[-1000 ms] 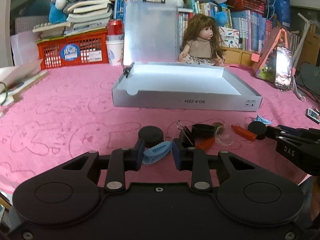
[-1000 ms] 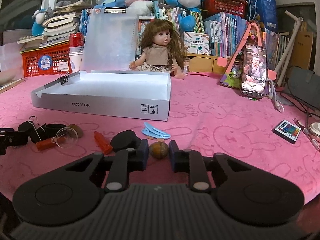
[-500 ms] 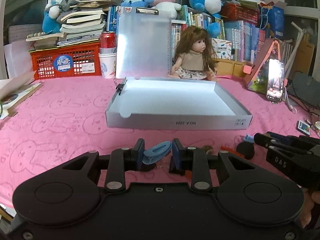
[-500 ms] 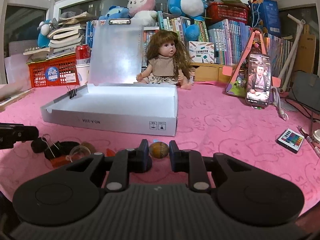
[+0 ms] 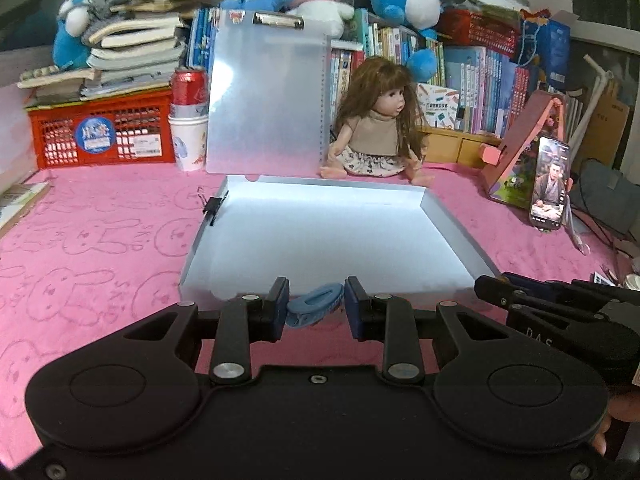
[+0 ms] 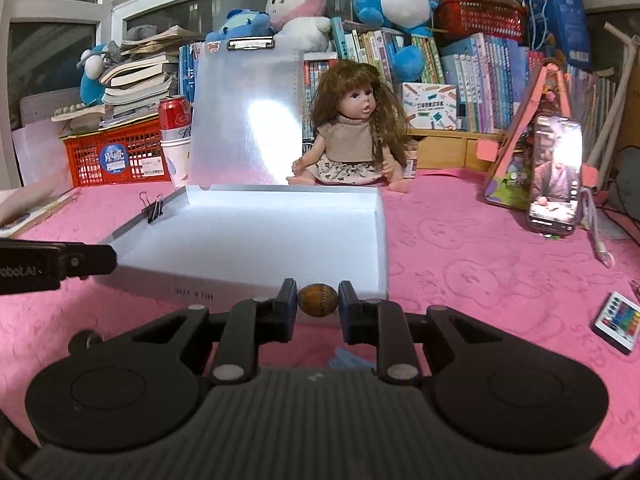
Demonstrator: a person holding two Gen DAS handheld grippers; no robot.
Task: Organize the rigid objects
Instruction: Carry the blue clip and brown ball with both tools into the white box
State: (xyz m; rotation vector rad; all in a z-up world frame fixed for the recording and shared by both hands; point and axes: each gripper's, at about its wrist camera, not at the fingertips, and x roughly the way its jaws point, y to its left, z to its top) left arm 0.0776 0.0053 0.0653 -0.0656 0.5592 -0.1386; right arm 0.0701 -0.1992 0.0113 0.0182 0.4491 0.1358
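left wrist view: the left gripper (image 5: 316, 307) pinches a blue hair clip (image 5: 314, 308), long axis crosswise between the fingers. the white shallow box (image 5: 456, 232) lies just ahead, its near wall the only bar.

right wrist view: the right gripper (image 6: 319, 305) clamps a brown walnut (image 6: 318, 299); the same box's right corner sits straight ahead, a black binder clip (image 6: 153, 209) on its left wall.

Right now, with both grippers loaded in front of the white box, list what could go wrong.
1. The blue hair clip sits tilted in the left gripper, touching mainly one pad; it may slip out before clearing the white box wall.
2. The brown nut in the right gripper is rounded; once released, it could roll across the tray floor.
3. The two grippers are close together, so they may collide.
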